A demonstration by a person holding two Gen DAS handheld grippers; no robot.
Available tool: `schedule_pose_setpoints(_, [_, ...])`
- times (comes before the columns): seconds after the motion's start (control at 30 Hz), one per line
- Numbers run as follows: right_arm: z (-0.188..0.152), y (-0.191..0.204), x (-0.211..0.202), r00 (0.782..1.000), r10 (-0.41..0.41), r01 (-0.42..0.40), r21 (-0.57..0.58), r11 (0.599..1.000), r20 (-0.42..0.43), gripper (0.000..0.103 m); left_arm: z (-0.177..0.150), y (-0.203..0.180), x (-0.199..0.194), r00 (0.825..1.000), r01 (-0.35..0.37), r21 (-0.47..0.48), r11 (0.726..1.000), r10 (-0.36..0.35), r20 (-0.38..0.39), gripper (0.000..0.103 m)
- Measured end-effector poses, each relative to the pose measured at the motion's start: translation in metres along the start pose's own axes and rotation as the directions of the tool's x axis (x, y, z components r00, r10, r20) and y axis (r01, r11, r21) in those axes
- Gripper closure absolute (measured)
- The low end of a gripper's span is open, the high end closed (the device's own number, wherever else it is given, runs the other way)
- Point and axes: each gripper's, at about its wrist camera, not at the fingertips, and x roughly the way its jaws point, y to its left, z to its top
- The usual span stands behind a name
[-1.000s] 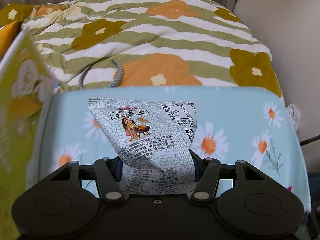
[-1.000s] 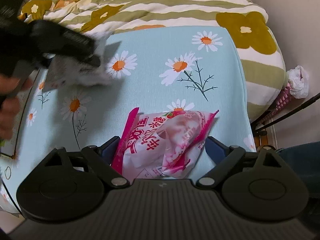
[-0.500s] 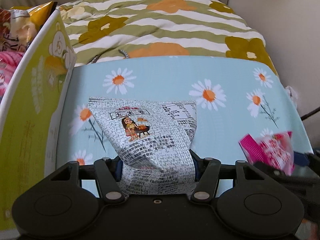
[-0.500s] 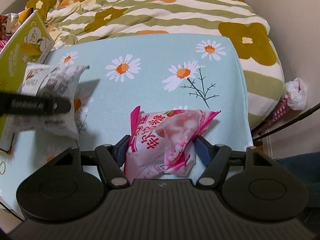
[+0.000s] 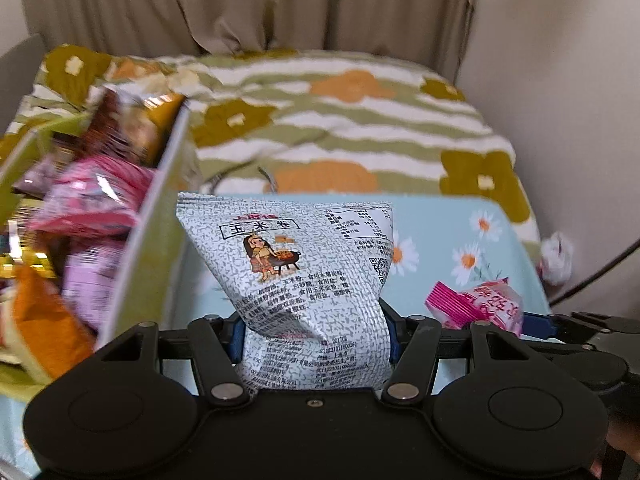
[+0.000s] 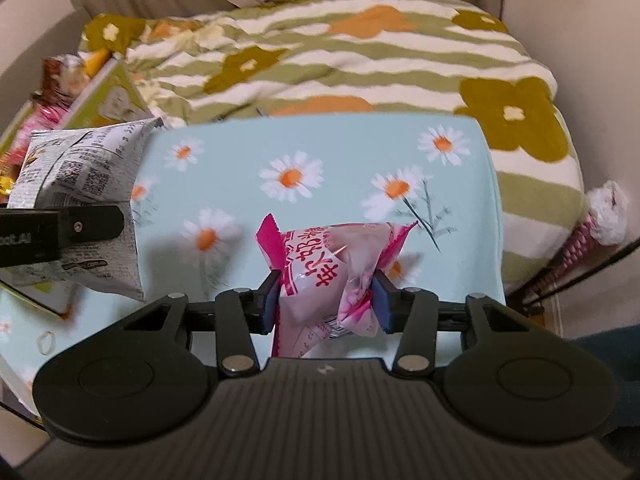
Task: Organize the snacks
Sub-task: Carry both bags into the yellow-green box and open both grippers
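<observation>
My left gripper (image 5: 312, 332) is shut on a grey-and-white printed snack bag (image 5: 296, 264), lifted above the daisy-print table (image 5: 448, 216). To its left stands a green cardboard box (image 5: 148, 240) filled with several snack packets. My right gripper (image 6: 324, 304) is shut on a pink snack packet (image 6: 332, 264), pads pressing its sides, raised off the table. The pink packet (image 5: 476, 304) also shows low at the right of the left wrist view. In the right wrist view the grey bag (image 6: 84, 184) and the left gripper's finger (image 6: 80, 226) sit at the left, near the green box (image 6: 108, 96).
Behind the table lies a bed with a green-striped flowered blanket (image 5: 360, 120) and beige curtains (image 5: 240, 4). A wall (image 5: 560, 80) closes the right side. A pink-and-white object (image 6: 600, 220) and dark cables (image 6: 560, 276) hang past the table's right edge.
My left gripper rose and swung left with the grey bag, bringing the snack box into view. My right gripper closed on the pink packet and lifted it off the table.
</observation>
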Motion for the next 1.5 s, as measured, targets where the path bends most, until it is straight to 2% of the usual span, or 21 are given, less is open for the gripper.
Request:
schedule_pose_setpoints(0.13, [0.017,0.017,-0.02,0.996,0.058,-0.056,-0.044,0.997,0.062,0.042,0.0,0.012,-0.03,0.998,-0.019,-0.056,0.998,0.022,0.053,0.039])
schedule_pose_setpoints(0.3, [0.043,0.049,-0.043,0.981,0.145,-0.131,-0.113,0.985,0.128,0.042,0.002,0.041,-0.068,0.99,-0.054,-0.13,0.99,0.07,0.122,0.039])
schedule_pose_setpoints(0.53, [0.076,0.111,-0.069,0.949,0.242,-0.206,-0.184,0.961,0.201,0.042,0.02,0.113,-0.099,0.969,-0.12,-0.199,0.973,0.158,0.188,0.039])
schedule_pose_setpoints(0.73, [0.095,0.173,-0.072,0.932,0.275,-0.235,-0.187,0.954,0.236,0.042,0.043,0.186,-0.095,0.968,-0.132,-0.2,0.971,0.169,0.185,0.039])
schedule_pose_setpoints(0.97, [0.11,0.237,-0.054,0.933,0.26,-0.225,-0.159,0.961,0.248,0.042,0.07,0.248,-0.066,0.98,-0.098,-0.158,0.983,0.122,0.157,0.038])
schedule_pose_setpoints(1.1, [0.113,0.26,-0.043,0.942,0.221,-0.195,-0.123,0.973,0.253,0.042,0.08,0.268,-0.04,0.992,-0.036,-0.116,0.993,0.05,0.114,0.038])
schedule_pose_setpoints(1.17, [0.113,0.266,-0.038,0.947,0.198,-0.178,-0.098,0.979,0.253,0.042,0.081,0.273,-0.029,0.996,0.008,-0.088,0.996,0.0,0.094,0.021])
schedule_pose_setpoints(1.2, [0.112,0.27,-0.036,0.95,0.183,-0.167,-0.086,0.982,0.253,0.042,0.08,0.275,-0.026,0.996,0.014,-0.076,0.997,-0.007,0.09,0.004])
schedule_pose_setpoints(1.23, [0.111,0.271,-0.035,0.952,0.173,-0.158,-0.077,0.984,0.252,0.042,0.079,0.276,-0.025,0.996,0.006,-0.066,0.998,0.0,0.092,0.0])
schedule_pose_setpoints(1.37, [0.107,0.278,-0.032,0.961,0.132,-0.124,-0.047,0.991,0.244,0.042,0.069,0.283,-0.025,0.996,0.012,-0.032,0.999,-0.009,0.091,0.0])
schedule_pose_setpoints(1.5, [0.107,0.285,-0.03,0.965,0.116,-0.109,-0.042,0.993,0.236,0.041,0.053,0.293,-0.039,0.994,0.027,-0.055,0.998,-0.021,0.111,0.0])
